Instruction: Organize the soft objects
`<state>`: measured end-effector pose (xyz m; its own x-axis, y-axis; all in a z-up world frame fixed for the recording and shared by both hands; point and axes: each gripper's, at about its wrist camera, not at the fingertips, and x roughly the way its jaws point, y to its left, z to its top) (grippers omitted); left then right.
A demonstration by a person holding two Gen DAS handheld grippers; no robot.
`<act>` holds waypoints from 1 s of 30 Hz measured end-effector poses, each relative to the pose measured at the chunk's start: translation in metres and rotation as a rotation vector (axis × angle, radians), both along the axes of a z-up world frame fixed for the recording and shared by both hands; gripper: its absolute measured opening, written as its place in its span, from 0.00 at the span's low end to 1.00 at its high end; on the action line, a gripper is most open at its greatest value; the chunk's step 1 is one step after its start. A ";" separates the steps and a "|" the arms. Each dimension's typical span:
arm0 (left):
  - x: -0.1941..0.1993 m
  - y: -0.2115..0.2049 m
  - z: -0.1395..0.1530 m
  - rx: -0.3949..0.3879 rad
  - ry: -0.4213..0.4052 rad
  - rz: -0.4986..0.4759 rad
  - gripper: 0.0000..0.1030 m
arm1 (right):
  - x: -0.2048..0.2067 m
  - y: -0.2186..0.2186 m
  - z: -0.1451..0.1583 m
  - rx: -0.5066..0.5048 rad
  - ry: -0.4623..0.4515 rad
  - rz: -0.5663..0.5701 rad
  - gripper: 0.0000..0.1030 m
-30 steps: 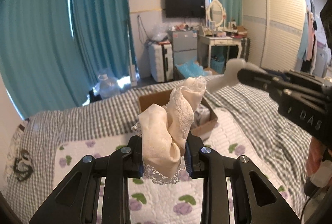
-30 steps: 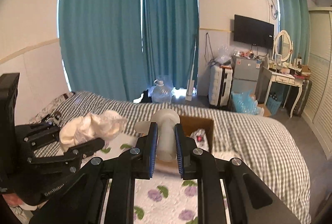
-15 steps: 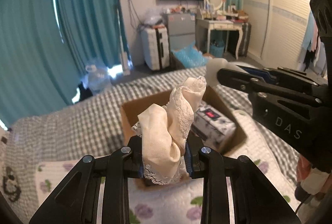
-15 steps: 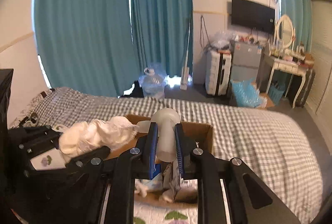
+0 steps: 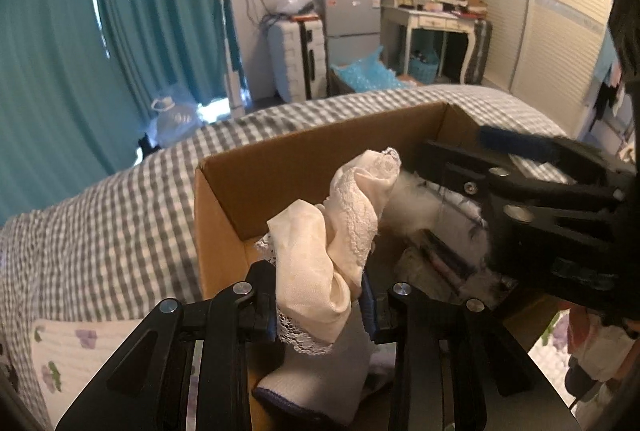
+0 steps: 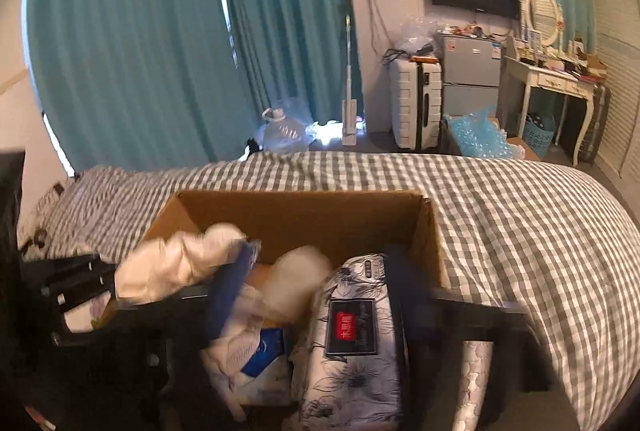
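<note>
Left hand-held gripper [image 5: 320, 295] clamped on a cream lace-trimmed cloth [image 5: 340, 227], bunched upright between the fingers, over the near-left part of an open cardboard box [image 5: 224, 215] on the grey checked bed [image 5: 100, 223]. Right hand-held gripper [image 6: 312, 283] blurred, jaws spread wide over the box interior, nothing between them; a pale soft lump [image 6: 298, 281] just below. In the box too: floral-print pack [image 6: 352, 343], white sock [image 5: 320, 379].

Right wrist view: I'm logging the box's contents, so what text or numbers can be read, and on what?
Floral pack: dark label with red patch, characters too blurred to read.
Blue-and-white pack: print too blurred to read.
Fridge: stickers too small to read.
Nothing legible.
</note>
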<state>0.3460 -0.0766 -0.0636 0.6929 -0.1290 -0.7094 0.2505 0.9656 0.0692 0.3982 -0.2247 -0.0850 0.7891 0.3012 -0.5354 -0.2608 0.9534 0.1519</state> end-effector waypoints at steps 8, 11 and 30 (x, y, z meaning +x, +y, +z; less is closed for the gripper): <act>-0.013 -0.002 0.029 -0.010 -0.021 0.071 0.63 | -0.027 -0.026 0.044 0.003 -0.041 -0.037 0.78; -0.019 0.000 0.048 -0.029 -0.021 0.097 0.64 | -0.046 -0.039 0.069 -0.007 -0.059 -0.046 0.81; -0.306 0.006 0.297 -0.199 -0.698 0.053 0.86 | -0.284 -0.088 0.288 -0.029 -0.399 -0.030 0.95</act>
